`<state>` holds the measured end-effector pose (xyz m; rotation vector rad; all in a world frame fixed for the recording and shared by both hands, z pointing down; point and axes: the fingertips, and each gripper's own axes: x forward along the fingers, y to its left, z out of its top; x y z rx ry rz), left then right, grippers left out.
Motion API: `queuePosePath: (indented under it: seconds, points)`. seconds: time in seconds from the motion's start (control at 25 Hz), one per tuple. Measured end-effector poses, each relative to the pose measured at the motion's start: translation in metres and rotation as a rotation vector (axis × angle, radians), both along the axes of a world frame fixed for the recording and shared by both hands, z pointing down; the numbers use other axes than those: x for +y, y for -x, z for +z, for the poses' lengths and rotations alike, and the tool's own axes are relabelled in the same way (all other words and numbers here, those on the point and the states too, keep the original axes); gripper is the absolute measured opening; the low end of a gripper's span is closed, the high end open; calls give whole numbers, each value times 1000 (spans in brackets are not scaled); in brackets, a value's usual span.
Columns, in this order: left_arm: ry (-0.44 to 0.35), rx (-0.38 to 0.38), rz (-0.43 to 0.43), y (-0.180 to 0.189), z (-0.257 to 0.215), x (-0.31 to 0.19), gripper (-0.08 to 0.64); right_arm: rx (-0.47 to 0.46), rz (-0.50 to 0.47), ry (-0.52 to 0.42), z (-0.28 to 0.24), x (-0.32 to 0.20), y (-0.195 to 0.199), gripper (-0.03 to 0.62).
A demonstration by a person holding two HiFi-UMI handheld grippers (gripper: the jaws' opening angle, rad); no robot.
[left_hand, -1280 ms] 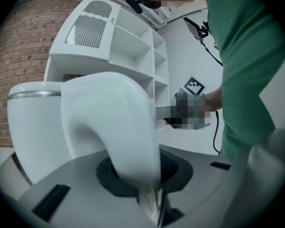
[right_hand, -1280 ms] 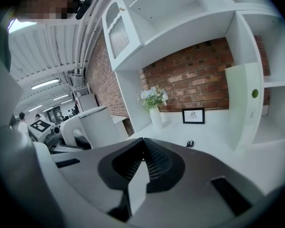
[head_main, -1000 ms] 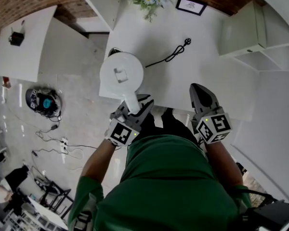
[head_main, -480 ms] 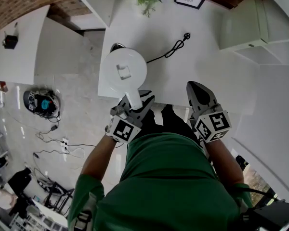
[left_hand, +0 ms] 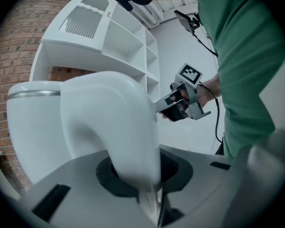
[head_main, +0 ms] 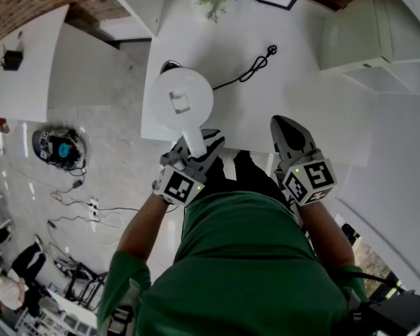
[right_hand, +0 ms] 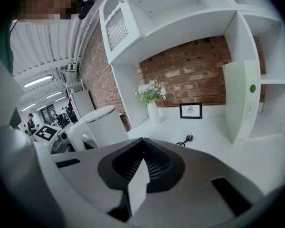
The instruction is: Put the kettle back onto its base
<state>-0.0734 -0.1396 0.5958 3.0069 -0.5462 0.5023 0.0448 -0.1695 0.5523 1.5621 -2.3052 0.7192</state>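
The white kettle (head_main: 178,102) stands over the table's left part, seen from above with its lid up. My left gripper (head_main: 196,150) is shut on the kettle's handle (left_hand: 118,127), which fills the space between the jaws in the left gripper view. A dark edge of the base (head_main: 169,67) peeks out at the kettle's far side; whether the kettle rests on it I cannot tell. From there a black cord (head_main: 245,74) runs to a loose plug (head_main: 271,50). My right gripper (head_main: 283,124) hangs shut and empty over the table's front edge, to the right of the kettle (right_hand: 102,125).
A white table (head_main: 301,96) carries a vase of flowers (right_hand: 152,99) and a small framed picture (right_hand: 190,110) at the back wall. White shelving (right_hand: 242,99) stands at the right. On the floor at the left lie cables and a round device (head_main: 59,148).
The kettle and my left gripper have sunk a little, with the grip on the handle unchanged. The right gripper has stayed where it was.
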Motion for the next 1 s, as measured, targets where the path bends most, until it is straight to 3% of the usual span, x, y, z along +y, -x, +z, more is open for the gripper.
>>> queuePosePath:
  seconds: [0.28, 0.4, 0.52, 0.72, 1.0]
  points:
    - [69, 2, -19, 1, 2, -3, 80, -12, -23, -10, -2, -2, 5, 21]
    - [80, -106, -33, 4, 17, -2, 83, -17, -41, -21, -6, -4, 7, 21]
    - [116, -228, -64, 12, 40, 3, 144, -21, -49, -33, -11, -8, 7, 21]
    - [225, -194, -168, 38, 39, 9, 175, -20, -51, -50, -18, -14, 2, 21]
    - [261, -217, -234, 84, 23, 21, 206, -26, -52, -93, -38, -26, -2, 21]
